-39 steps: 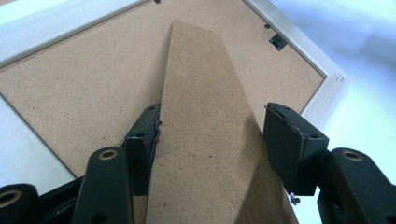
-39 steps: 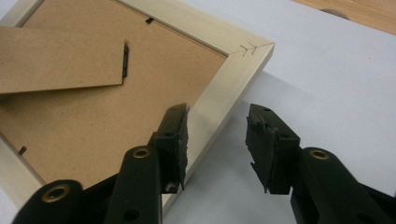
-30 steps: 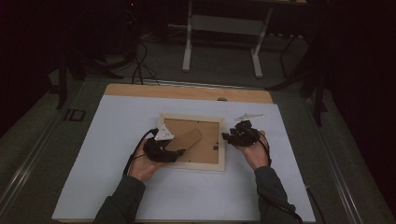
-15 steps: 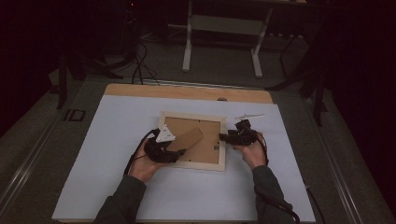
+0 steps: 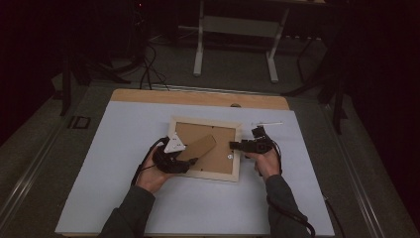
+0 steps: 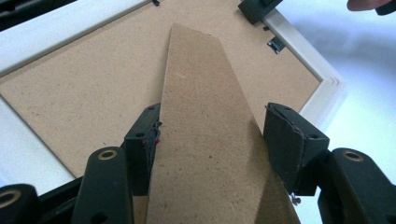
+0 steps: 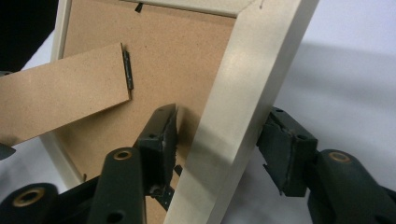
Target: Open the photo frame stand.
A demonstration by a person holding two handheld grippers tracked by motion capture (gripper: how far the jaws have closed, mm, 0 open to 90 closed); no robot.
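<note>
Frame (image 5: 205,148) lies face down on the table (image 5: 124,198); my left fingers (image 6: 140,140) clamp its stand (image 6: 205,140), right fingers (image 7: 163,135) straddle the rail, just opening; I keep both steady.

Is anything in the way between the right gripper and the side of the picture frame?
No, nothing is in the way. The right gripper already has its jaws on either side of the picture frame rail, with one jaw over the brown backing board.

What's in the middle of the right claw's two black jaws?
The picture frame's pale wooden side rail runs between the right claw's jaws, as the right gripper view shows.
</note>
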